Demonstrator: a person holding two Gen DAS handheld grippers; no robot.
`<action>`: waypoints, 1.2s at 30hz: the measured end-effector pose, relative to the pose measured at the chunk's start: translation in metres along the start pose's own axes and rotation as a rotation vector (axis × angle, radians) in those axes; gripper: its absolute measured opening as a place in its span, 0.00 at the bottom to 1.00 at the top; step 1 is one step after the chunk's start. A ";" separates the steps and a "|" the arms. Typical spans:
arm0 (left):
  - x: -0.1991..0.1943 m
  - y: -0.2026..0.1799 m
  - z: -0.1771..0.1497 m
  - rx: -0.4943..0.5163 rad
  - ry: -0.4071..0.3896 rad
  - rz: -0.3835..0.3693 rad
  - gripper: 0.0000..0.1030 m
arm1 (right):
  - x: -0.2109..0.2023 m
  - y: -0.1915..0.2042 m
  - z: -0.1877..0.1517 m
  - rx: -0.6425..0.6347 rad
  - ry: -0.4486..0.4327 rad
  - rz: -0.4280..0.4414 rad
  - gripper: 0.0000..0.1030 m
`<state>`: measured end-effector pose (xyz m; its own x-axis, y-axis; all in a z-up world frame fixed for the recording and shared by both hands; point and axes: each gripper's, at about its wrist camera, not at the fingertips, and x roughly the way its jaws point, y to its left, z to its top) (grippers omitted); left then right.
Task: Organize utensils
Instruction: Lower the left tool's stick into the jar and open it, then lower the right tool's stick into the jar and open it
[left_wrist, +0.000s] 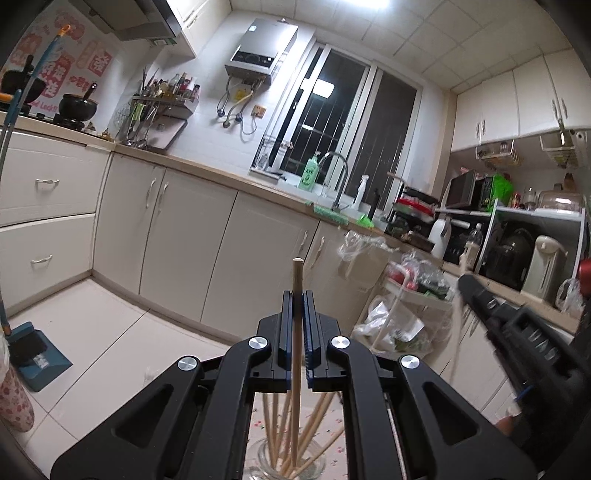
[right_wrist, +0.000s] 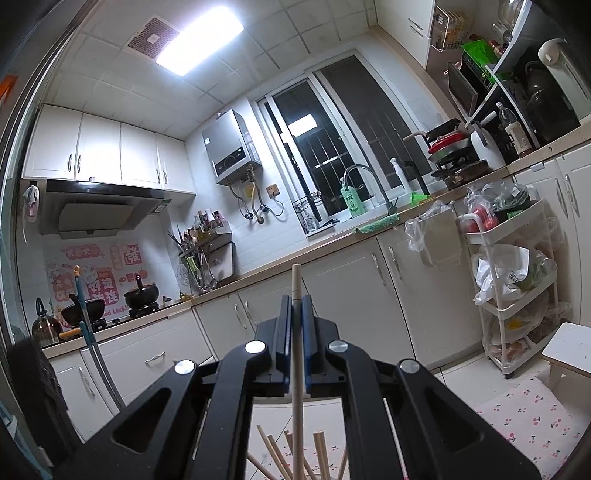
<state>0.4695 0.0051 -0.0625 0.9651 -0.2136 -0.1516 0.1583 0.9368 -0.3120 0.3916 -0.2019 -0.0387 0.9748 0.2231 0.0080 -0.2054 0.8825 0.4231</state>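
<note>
My left gripper (left_wrist: 297, 297) is shut on a wooden chopstick (left_wrist: 296, 325) held upright; its lower end reaches into a clear glass jar (left_wrist: 291, 463) with several other chopsticks, seen below between the gripper's arms. My right gripper (right_wrist: 295, 301) is shut on another pale chopstick (right_wrist: 296, 369), also upright, above several chopstick ends (right_wrist: 275, 456) at the bottom of its view. The right gripper also shows in the left wrist view (left_wrist: 517, 325) at the right, blurred.
A cloth with a cherry print (right_wrist: 532, 417) covers the table under the jar. Beyond are kitchen cabinets (left_wrist: 192, 236), a sink with a tap (left_wrist: 338, 181), a white trolley with bags (right_wrist: 513, 280), a white stool (right_wrist: 569, 347) and a blue dustpan (left_wrist: 37, 354).
</note>
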 end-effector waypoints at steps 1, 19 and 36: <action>0.004 0.001 -0.003 0.006 0.012 0.006 0.05 | 0.000 -0.002 -0.001 0.003 0.000 -0.002 0.06; 0.059 0.006 -0.059 0.121 0.244 0.041 0.06 | 0.004 -0.010 -0.007 0.020 0.008 -0.011 0.06; -0.008 0.056 -0.060 0.024 0.199 0.114 0.70 | 0.029 -0.003 -0.024 0.032 0.002 -0.006 0.06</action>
<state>0.4580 0.0425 -0.1348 0.9173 -0.1540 -0.3672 0.0577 0.9639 -0.2601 0.4187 -0.1878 -0.0610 0.9758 0.2186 0.0036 -0.1965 0.8700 0.4522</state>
